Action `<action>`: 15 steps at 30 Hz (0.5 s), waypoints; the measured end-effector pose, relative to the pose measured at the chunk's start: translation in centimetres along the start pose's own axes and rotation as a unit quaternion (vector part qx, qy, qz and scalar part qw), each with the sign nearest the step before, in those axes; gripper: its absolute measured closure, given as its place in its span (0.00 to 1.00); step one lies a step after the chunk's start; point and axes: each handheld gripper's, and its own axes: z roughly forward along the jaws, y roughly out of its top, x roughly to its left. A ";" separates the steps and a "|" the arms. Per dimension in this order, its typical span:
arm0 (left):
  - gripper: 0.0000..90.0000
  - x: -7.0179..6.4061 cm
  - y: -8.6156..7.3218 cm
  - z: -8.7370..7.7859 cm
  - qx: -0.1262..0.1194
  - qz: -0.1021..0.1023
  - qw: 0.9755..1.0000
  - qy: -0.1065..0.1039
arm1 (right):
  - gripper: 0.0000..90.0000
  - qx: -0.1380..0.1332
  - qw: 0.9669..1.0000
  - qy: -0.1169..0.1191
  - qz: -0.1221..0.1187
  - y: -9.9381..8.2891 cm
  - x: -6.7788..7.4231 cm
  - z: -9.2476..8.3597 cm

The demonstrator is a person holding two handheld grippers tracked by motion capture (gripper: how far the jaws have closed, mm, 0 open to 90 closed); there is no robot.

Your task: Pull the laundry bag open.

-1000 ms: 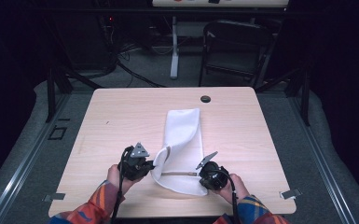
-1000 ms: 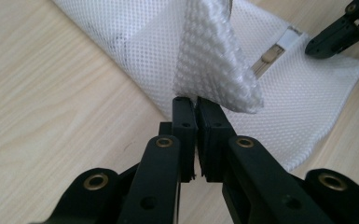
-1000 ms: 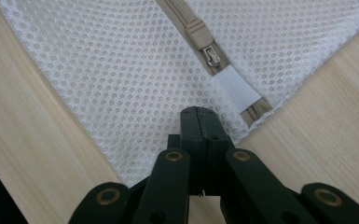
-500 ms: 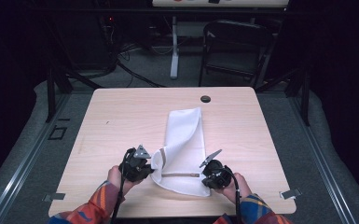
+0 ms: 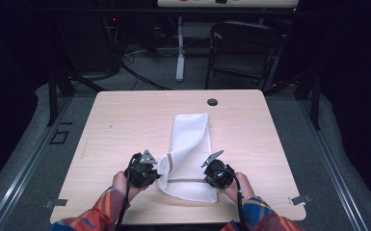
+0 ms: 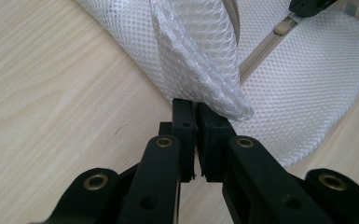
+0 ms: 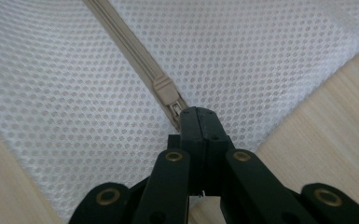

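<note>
Over the pale wooden tabletop (image 5: 125, 125), a white mesh laundry bag with a beige zipper (image 5: 188, 144) lies at the centre and runs from the middle down toward six o'clock, where both hands are at work. Its far end points to twelve o'clock, toward the small black round grommet (image 5: 212, 102) set in the board.

The left hand-held gripper (image 5: 158, 172) sits at about seven o'clock of the bag. In the left gripper view the left hand-held gripper (image 6: 196, 109) has its two black jaws pressed together, pinching a bunched fold of the white mesh that stands up off the board right at the tips. The cloth rises from the jaws toward twelve o'clock, and the zipper line (image 6: 261, 46) crosses the flat mesh at about two o'clock of them.

The right hand-held gripper (image 5: 207, 179) is at about five o'clock of the bag, at the other end of that zipper line. In the right gripper view the right hand-held gripper (image 7: 196, 114) has its jaws fully together too, clamped at the beige zipper slider (image 7: 168, 91), with the small metal pull caught right at the tips. The zipper tape runs away from them toward eleven o'clock across the mesh, and bare wood shows at four o'clock.

Sleeves in an orange, red and blue pattern (image 5: 101, 211) come in from six o'clock. Past the far edge, at one o'clock, a dark folding chair (image 5: 245, 48) stands on the grey floor.
</note>
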 end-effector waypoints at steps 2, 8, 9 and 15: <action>0.96 0.0 0.0 -0.1 0.002 0.001 1.000 0.002 | 1.00 0.004 1.000 -0.002 0.002 -0.1 0.0 0.0; 0.96 0.0 0.0 -0.2 0.000 0.003 1.000 0.000 | 1.00 0.016 1.000 -0.011 0.009 -0.1 0.0 -0.1; 0.96 0.0 0.0 -0.2 0.001 0.002 1.000 -0.001 | 1.00 0.018 1.000 -0.009 0.012 -0.2 -0.1 -0.1; 0.96 0.0 -0.1 -0.2 0.008 0.004 1.000 -0.004 | 1.00 0.024 0.999 -0.008 0.020 -0.4 -0.3 -0.3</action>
